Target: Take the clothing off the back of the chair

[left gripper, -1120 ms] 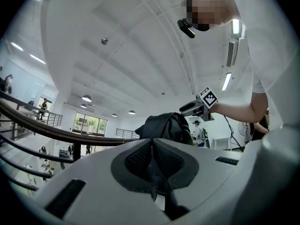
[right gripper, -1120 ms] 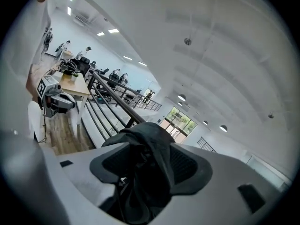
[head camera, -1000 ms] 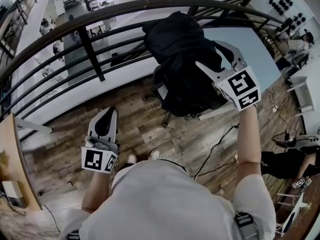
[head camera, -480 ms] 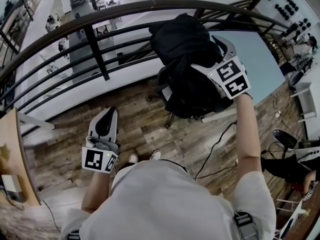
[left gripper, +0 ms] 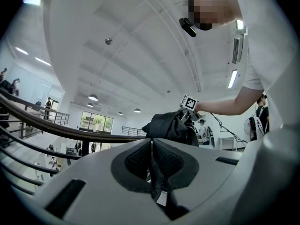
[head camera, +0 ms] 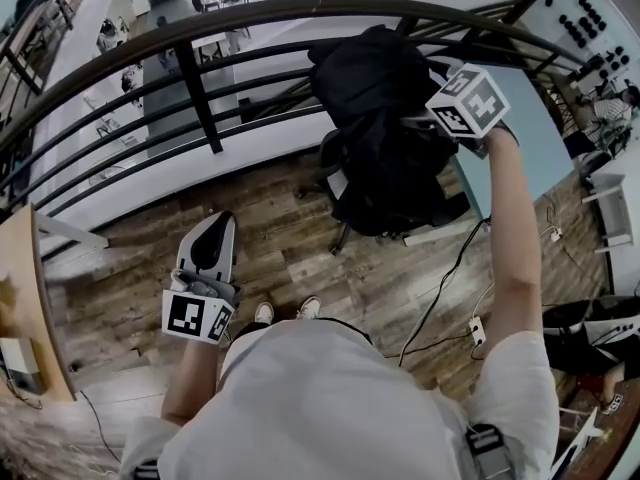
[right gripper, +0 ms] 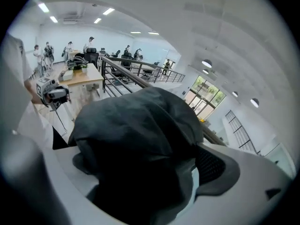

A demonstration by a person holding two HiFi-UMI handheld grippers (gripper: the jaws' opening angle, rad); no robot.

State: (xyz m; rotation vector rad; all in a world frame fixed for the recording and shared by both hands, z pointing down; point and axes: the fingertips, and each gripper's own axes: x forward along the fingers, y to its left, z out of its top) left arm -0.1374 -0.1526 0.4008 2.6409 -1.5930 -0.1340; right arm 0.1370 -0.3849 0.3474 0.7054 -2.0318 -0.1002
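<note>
A black garment point(head camera: 375, 88) is draped in a heap over the back of an office chair point(head camera: 438, 230) that stands by the railing. My right gripper point(head camera: 425, 123) reaches down into the garment's top right side, with its fingertips buried in the cloth. Its jaws are opening, and in the right gripper view the dark cloth point(right gripper: 140, 135) fills the space between them, leaving one pad point(right gripper: 213, 165) bare. My left gripper point(head camera: 208, 243) hangs low at my left side. It is shut with nothing in it point(left gripper: 151, 142) and points level toward the chair.
A curved black railing point(head camera: 200, 83) runs just behind the chair, with a lower floor and people beyond it. A wooden desk edge point(head camera: 20, 308) is at the far left. Cables point(head camera: 440, 298) trail over the plank floor right of my feet.
My right gripper has moved forward and down from beside the chair onto the top of the garment, and its jaws have spread wider. The left gripper has stayed put.
</note>
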